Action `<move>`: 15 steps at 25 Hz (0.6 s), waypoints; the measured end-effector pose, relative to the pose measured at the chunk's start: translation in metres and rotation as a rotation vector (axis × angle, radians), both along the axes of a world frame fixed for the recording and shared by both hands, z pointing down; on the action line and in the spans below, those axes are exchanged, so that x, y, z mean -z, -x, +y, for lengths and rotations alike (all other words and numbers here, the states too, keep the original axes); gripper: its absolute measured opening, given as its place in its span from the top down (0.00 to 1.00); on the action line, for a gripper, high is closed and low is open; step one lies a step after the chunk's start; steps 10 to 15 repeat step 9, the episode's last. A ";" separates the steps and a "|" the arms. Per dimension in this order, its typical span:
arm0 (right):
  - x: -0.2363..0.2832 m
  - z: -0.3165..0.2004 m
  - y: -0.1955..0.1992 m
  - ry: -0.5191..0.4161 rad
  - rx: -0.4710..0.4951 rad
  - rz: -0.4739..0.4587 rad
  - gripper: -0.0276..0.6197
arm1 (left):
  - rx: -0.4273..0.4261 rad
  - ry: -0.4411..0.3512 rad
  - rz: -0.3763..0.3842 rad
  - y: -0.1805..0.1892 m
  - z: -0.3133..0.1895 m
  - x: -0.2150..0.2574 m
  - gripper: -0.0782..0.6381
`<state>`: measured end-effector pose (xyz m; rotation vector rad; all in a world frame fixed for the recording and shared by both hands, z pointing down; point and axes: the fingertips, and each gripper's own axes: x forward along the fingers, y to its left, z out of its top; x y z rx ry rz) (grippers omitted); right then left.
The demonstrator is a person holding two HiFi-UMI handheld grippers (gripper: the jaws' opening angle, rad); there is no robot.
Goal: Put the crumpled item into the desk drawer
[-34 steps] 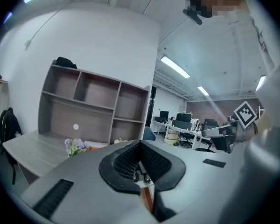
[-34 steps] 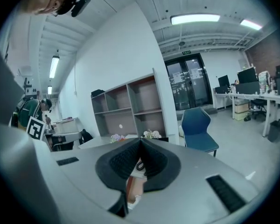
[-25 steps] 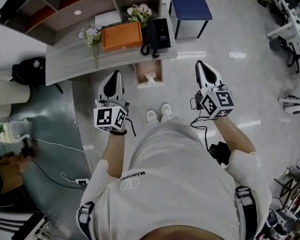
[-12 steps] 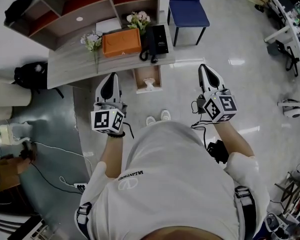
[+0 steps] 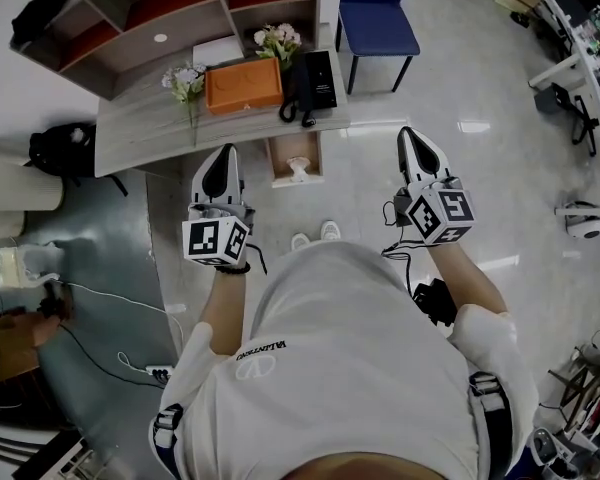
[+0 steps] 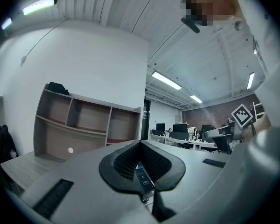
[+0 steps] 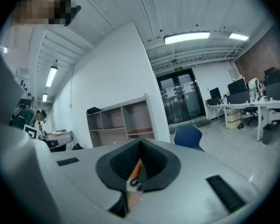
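Drawer [image 5: 277, 160] holds crumpled item [image 5: 300, 164], right of left hand-held gripper [image 5: 223, 153].

Tabletop [image 5: 140, 118]: sits a little lower in the head view than a second ago, and its orange box [image 5: 243, 86] has come down with it.
Drawer [image 5: 277, 158]: also lower, nearer the frame's centre.
Right gripper [image 5: 407, 135]: slightly lower and further right.
Left gripper [image 5: 226, 151]: a shade lower and further left, so the pair stand a touch wider apart.
Timing: nearly all of it came in the first half second.
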<state>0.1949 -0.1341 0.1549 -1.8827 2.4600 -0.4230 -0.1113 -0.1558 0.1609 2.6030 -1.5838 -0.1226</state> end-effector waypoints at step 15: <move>0.000 -0.002 0.012 0.002 0.025 -0.008 0.96 | -0.005 0.004 -0.004 -0.001 0.001 0.001 0.89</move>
